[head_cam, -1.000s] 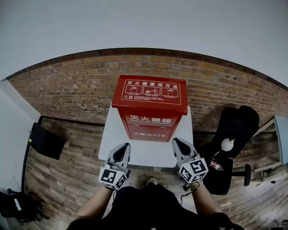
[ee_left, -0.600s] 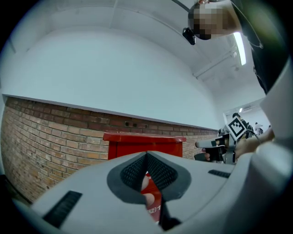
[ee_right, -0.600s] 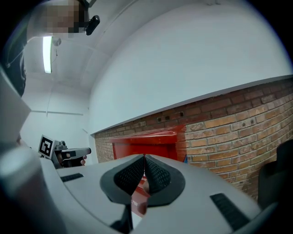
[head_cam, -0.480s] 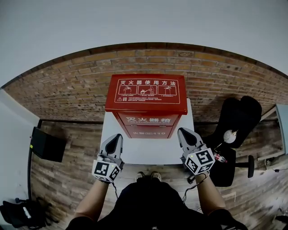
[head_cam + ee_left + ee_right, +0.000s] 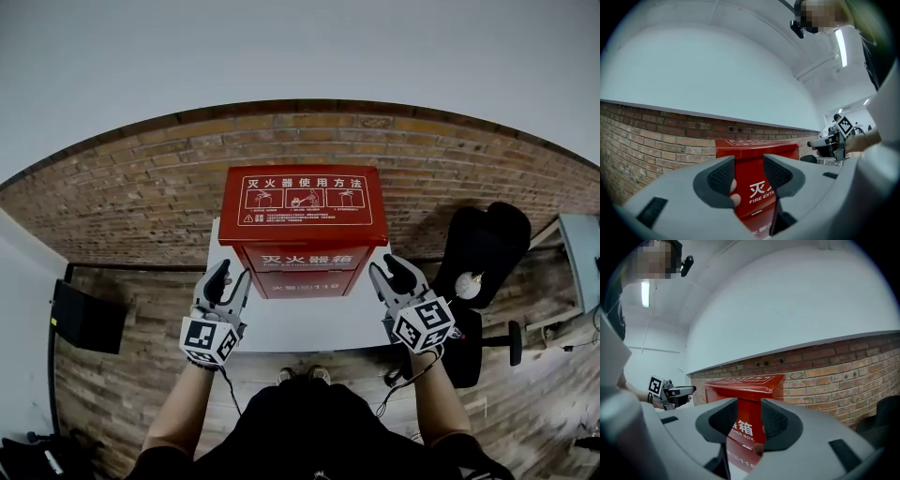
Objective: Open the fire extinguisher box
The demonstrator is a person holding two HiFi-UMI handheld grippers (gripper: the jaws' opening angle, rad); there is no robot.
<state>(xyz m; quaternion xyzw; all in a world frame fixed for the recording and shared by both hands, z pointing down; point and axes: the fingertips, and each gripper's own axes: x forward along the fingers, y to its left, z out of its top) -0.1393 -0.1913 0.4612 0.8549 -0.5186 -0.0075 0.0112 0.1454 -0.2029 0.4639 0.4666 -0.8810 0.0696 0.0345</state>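
One red fire extinguisher box [image 5: 305, 234] is standing upright on one white table [image 5: 309, 328], its long axis vertical and its lettered front facing the person. Two grippers are flanking it, the left gripper [image 5: 228, 278] and the right gripper [image 5: 392, 270]. Their jaws have just been opening and are standing apart with nothing between them.

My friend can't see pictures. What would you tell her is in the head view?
A red fire extinguisher box, lid shut, stands on a white table before a brick wall. The left gripper and right gripper flank it, jaws just opened, nothing between them.
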